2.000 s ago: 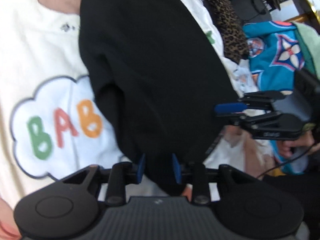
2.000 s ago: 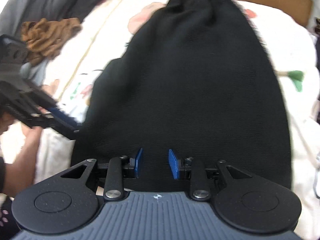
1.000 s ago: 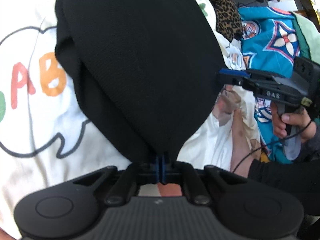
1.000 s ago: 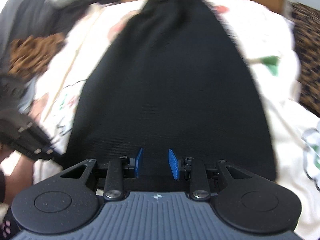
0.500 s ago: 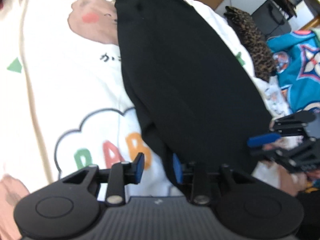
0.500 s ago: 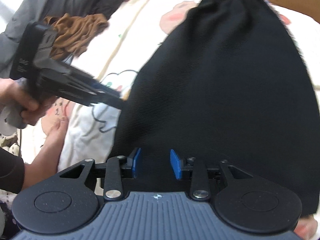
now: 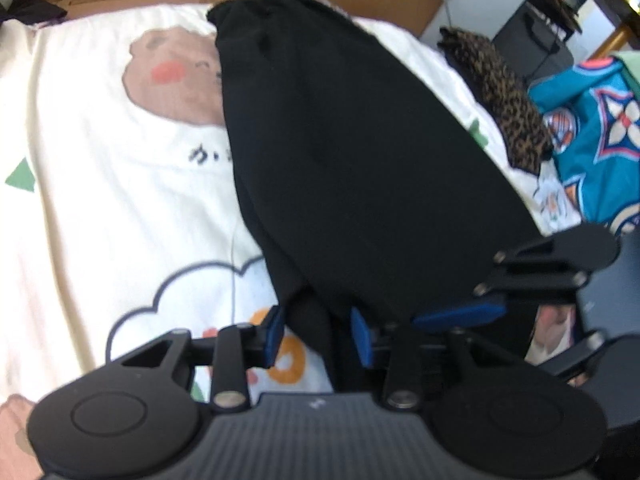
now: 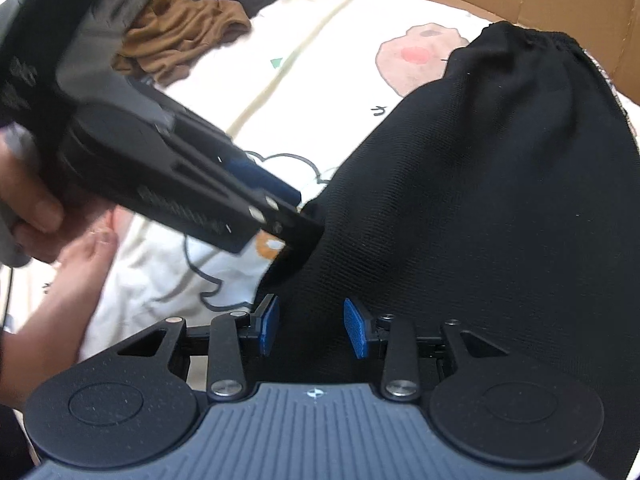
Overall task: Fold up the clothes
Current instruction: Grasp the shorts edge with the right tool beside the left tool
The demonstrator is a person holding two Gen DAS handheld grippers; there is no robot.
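Blue pads line both tools. The left gripper (image 7: pixel 318 338) has its jaws spread wide, with the near corner of the black garment (image 7: pixel 360 168) lying in the gap between them; neither pad presses on the cloth. The right gripper (image 8: pixel 311 330) is just as wide apart, the garment's near edge sitting between its pads, unpinched. In the right wrist view the left gripper's fingertips meet the garment's left edge, and a hand (image 8: pixel 28 216) grips its handle.

The garment stretches away from both tools across a cream sheet (image 7: pixel 100 184) printed with a brown face, a cloud and coloured letters; its gathered end lies near a cardboard wall (image 8: pixel 560 4). Beside the sheet sit a leopard-print cloth (image 7: pixel 508 104), a teal patterned cloth (image 7: pixel 592 128) and a crumpled brown garment (image 8: pixel 180 36).
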